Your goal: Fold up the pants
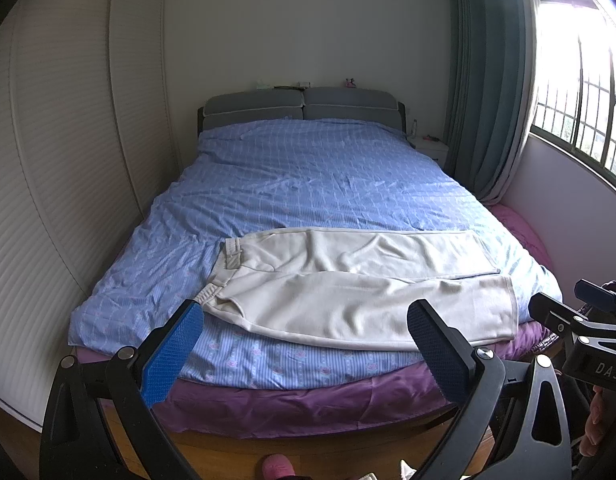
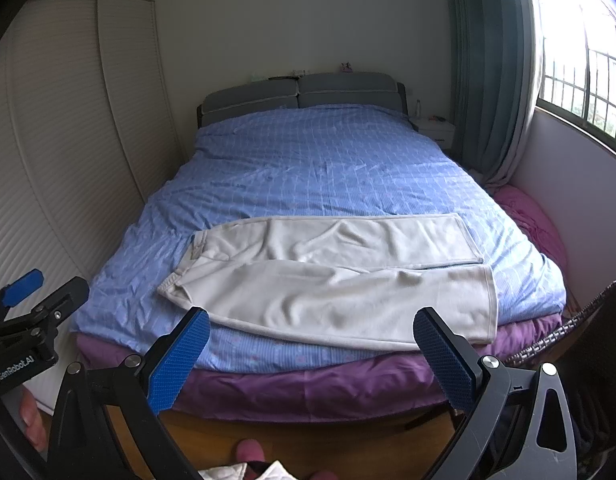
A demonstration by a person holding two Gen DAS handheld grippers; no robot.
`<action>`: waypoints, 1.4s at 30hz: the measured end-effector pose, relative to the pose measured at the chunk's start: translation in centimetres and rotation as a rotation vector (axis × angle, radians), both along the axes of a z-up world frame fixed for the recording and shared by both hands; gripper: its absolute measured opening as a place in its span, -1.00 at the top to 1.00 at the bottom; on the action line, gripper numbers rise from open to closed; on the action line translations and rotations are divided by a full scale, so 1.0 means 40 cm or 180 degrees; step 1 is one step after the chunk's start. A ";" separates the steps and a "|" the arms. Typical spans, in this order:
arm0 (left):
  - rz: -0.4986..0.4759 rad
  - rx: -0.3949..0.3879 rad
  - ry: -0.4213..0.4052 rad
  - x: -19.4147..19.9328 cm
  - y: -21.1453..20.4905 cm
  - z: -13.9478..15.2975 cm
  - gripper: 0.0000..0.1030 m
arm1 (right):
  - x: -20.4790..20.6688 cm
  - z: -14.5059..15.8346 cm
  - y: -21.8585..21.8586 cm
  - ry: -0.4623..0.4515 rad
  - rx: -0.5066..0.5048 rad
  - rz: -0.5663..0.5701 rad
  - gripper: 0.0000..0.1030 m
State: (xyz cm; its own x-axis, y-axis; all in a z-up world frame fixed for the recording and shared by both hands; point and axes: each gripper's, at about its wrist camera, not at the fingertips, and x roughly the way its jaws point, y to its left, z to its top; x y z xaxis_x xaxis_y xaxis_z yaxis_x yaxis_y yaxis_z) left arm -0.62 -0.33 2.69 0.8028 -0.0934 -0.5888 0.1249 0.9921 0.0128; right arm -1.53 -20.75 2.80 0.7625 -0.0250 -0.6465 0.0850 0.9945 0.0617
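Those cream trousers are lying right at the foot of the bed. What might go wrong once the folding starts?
The pants lie at the foot edge of the bed, so a tug may drag them off. The rumpled blue cover could get pinched along with them. Both the left gripper and right gripper are open and away from the cloth.

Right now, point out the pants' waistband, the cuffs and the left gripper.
waistband (image 1: 224, 268), left wrist view, on the elastic edge.
cuffs (image 2: 486, 300), right wrist view, on the nearer leg's hem.
left gripper (image 1: 304, 354), left wrist view, midway between the fingertips.
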 end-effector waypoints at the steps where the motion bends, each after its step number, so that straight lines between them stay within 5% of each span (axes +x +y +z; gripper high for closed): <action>1: 0.0003 0.0000 0.0006 0.000 0.000 -0.001 -1.00 | 0.000 -0.003 -0.003 0.0005 -0.0005 -0.0002 -0.99; 16: 0.0282 0.0190 0.0203 0.079 0.124 -0.080 -1.00 | 0.095 -0.088 0.087 0.0191 -0.0055 0.0120 -0.99; 27: 0.0027 0.0435 0.0408 0.356 0.327 -0.213 -1.00 | 0.340 -0.256 0.301 0.0588 0.0069 0.0013 -0.99; 35: -0.0044 0.0537 0.0988 0.588 0.423 -0.394 -1.00 | 0.508 -0.450 0.404 0.0904 0.0316 -0.0401 -0.99; 42: 0.0039 0.0306 0.1580 0.746 0.475 -0.597 -1.00 | 0.611 -0.641 0.389 0.1232 0.0392 -0.0764 -0.99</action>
